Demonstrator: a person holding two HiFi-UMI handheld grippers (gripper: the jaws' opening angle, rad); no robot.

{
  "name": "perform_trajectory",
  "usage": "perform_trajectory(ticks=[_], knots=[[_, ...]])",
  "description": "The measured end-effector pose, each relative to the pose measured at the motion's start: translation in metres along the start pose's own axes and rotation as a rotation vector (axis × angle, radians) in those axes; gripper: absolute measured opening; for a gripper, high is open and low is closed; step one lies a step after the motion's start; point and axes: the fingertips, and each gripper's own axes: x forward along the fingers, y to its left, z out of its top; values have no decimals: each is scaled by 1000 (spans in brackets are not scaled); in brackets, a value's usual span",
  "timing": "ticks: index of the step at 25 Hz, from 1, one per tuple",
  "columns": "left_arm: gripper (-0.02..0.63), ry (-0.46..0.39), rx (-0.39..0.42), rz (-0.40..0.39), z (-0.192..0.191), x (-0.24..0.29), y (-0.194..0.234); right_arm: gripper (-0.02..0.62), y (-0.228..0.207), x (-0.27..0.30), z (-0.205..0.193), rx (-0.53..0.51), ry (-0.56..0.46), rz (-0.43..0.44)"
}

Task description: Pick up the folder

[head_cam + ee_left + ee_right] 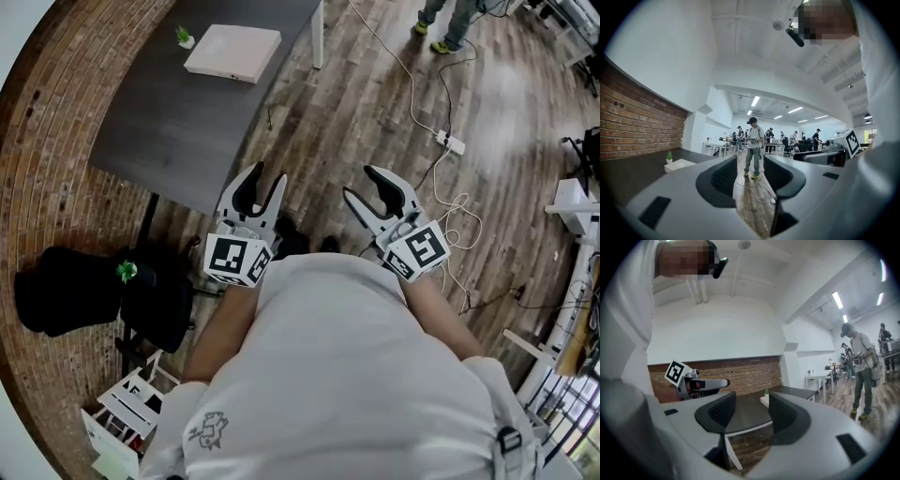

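Observation:
The folder (pixel 232 52) is a flat white pad lying on the far end of the dark table (pixel 178 122). It also shows low at the left of the left gripper view as a pale slab (pixel 679 164), and it peeks out between the jaws in the right gripper view (pixel 764 400). My left gripper (pixel 269 178) is held off the table's near corner, open and empty. My right gripper (pixel 361 185) hangs beside it over the wooden floor, also open with nothing between its jaws. Both are well short of the folder. The left gripper (pixel 749 176) looks down the room; the right gripper (pixel 752 411) faces the table.
A small potted plant (pixel 185 37) stands next to the folder. A black chair (pixel 94 291) and a white rack (pixel 122 417) sit by the brick wall at the left. A power strip (pixel 450 142) with cables lies on the floor. A person (pixel 752 147) stands ahead.

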Motion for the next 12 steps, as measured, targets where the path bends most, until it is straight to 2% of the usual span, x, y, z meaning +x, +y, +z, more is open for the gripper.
perform_trajectory(ticks=[12], knots=[[178, 5, -1, -176, 0, 91, -22, 225, -62, -13, -2, 41, -1, -149]])
